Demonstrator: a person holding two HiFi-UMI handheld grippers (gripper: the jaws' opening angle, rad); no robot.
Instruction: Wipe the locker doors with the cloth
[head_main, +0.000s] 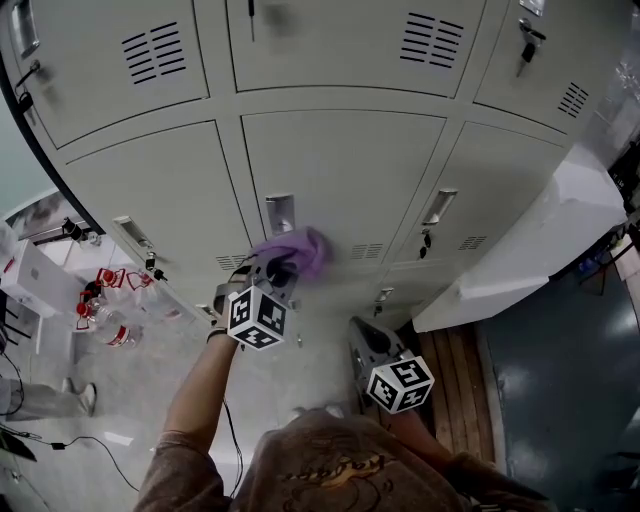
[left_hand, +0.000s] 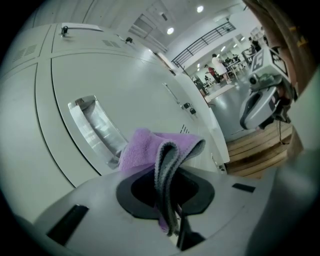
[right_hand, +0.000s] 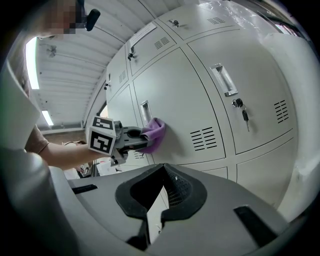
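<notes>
Pale grey lockers (head_main: 500, 190) are filling the view. Nearest, the right claw (head_main: 366, 338) is hanging narrowed and empty. Beyond, the left claw (head_main: 281, 270) is clamping the purple cloth (head_main: 302, 250), pressing it against a locker door (head_main: 340, 170) just beside its handle (head_main: 280, 212).

Left hand-held gripper (left_hand: 167, 170) clamped; right (right_hand: 161, 172) closed

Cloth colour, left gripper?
Purple cloth, with a grey side; clearest in the left gripper view.
</notes>
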